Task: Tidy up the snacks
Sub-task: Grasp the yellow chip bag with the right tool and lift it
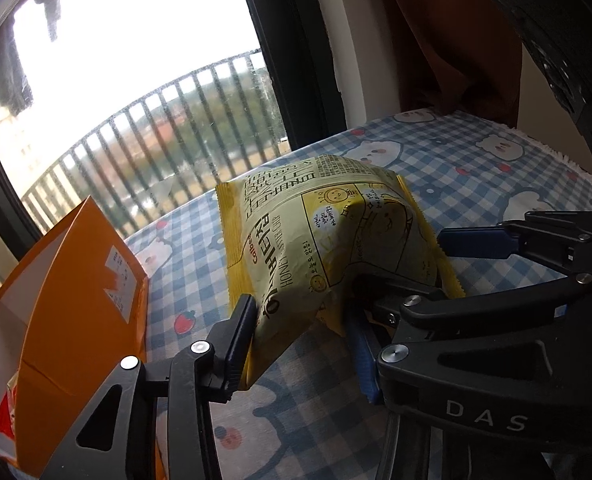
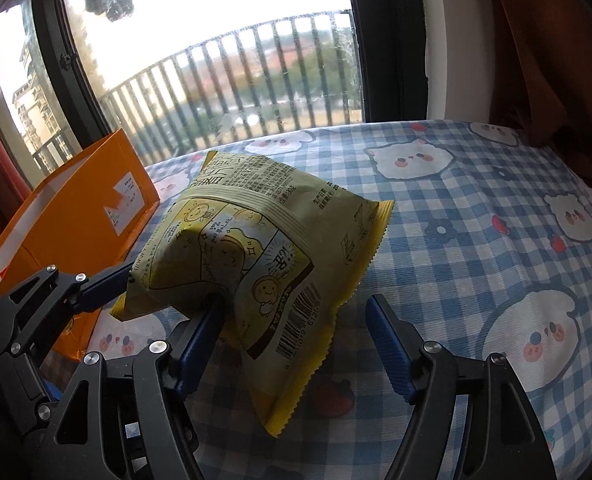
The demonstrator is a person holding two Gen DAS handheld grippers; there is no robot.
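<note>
Above the blue-checked cloth (image 2: 475,208) printed with white cartoon animals, a puffy yellow snack bag (image 1: 319,240) hangs tilted, its crimped ends bright yellow, its face covered in comic panels, Korean lettering and the words "HONEY BUTTER CHIP"; a barcode shows on the back in the right wrist view. The left hand-held gripper (image 1: 299,344) points down at a slant and pinches the bag's lower corner, one black finger on each side of the crumpled film. The right hand-held gripper (image 2: 292,340), also angled downward, stands spread: its left blue pad lies against the bag's underside, its right pad clear of it. An open orange box (image 2: 76,216) with a white label sits just left of the bag, near the window (image 2: 216,40) with its railing.
</note>
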